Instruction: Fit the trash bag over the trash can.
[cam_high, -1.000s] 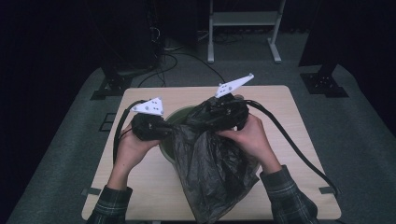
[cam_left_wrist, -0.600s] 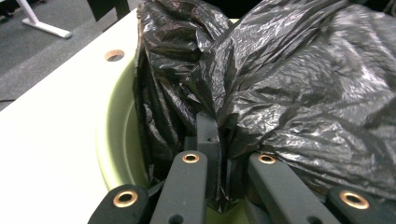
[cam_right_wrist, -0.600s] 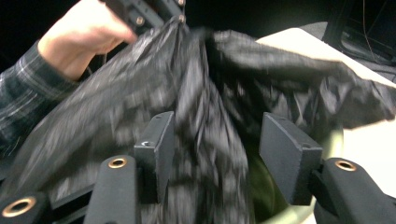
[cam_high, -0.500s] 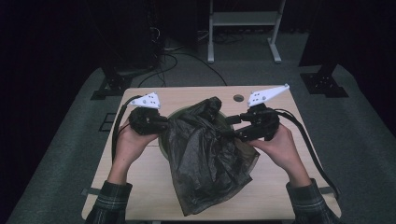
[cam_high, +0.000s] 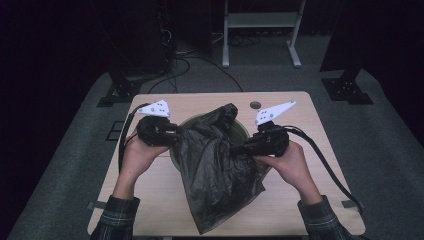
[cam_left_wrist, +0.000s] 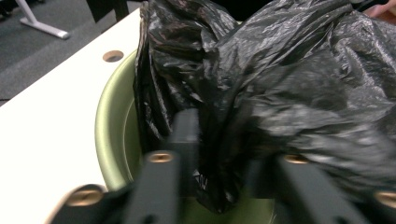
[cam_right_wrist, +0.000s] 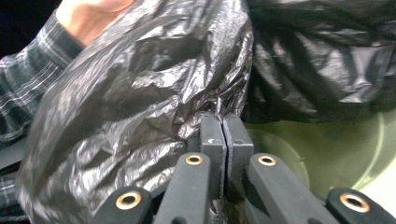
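Right gripper view | right gripper (cam_right_wrist: 223, 122) pinching black bag (cam_right_wrist: 140, 102) | left gripper (cam_left_wrist: 224, 154) parted

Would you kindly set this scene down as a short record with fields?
Work: fitting a black plastic bag over a green bin
Left gripper: jaws just opening, bag film between them, not pinched
Right gripper: jaws just closed, pinching a fold of the bag
Bin: stands on the wooden table, bag bunched over its mouth
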